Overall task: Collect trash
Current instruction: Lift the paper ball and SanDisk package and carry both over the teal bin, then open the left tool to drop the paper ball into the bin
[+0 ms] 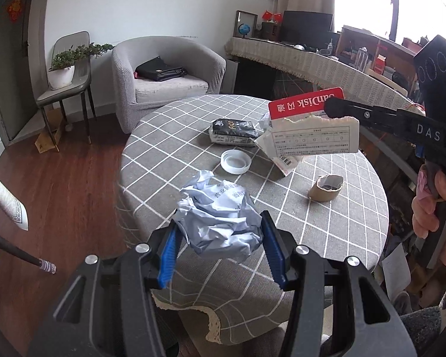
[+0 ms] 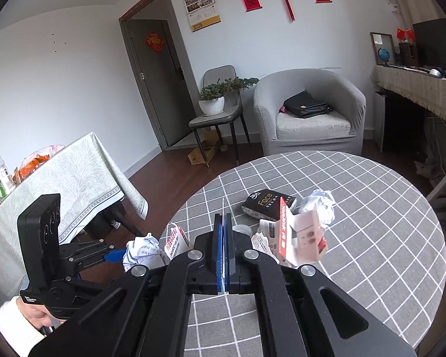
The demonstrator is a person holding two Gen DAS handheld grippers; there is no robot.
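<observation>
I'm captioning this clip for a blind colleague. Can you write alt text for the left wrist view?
The left gripper clamps a crumpled paper ball above a round checked table. At right, the right gripper pinches a torn SanDisk card; a white lid lies on the table.

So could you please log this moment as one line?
left gripper: shut on crumpled paper ball | right gripper: shut on torn SanDisk card | table: trash remains
</observation>
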